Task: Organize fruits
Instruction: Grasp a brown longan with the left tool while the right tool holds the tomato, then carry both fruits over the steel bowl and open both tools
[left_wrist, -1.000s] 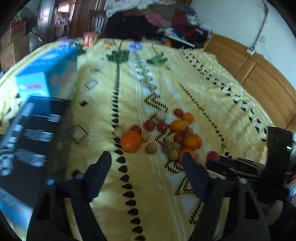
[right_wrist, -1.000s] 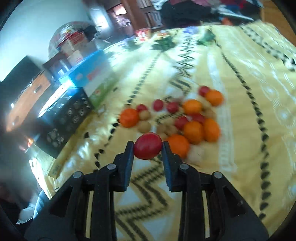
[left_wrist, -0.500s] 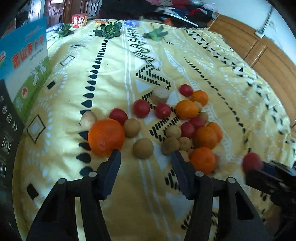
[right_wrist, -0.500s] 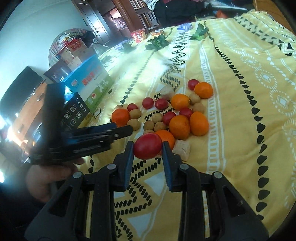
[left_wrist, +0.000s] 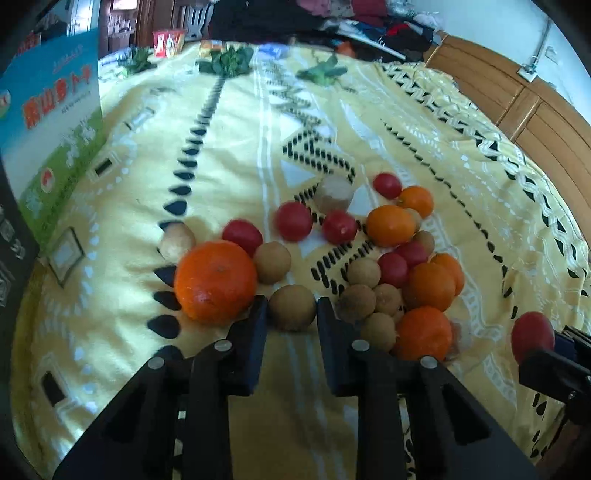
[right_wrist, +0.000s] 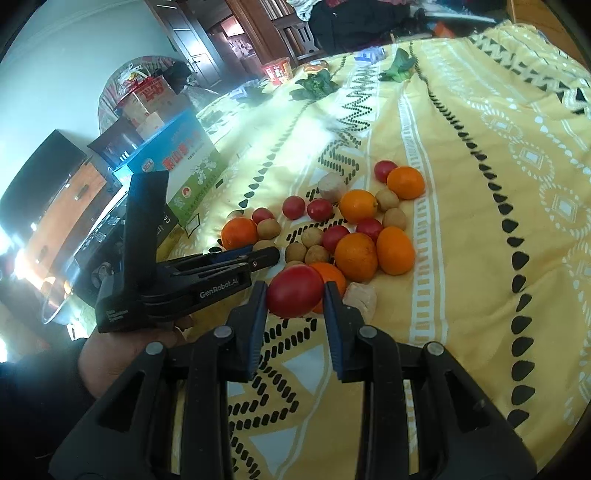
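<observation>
Two fruits are gripped. The left tongs (left_wrist: 291, 310) have just closed on a brown round fruit (left_wrist: 292, 307), low centre of the left view, beside a large orange (left_wrist: 215, 281). The right tongs (right_wrist: 295, 293) are clamped on a red tomato (right_wrist: 295, 291), low centre of the right view. The remaining fruit pile (right_wrist: 354, 229) lies mid-frame on the yellow patterned bedspread (right_wrist: 480, 184). A blue-green box (left_wrist: 51, 122) stands at upper left.
</observation>
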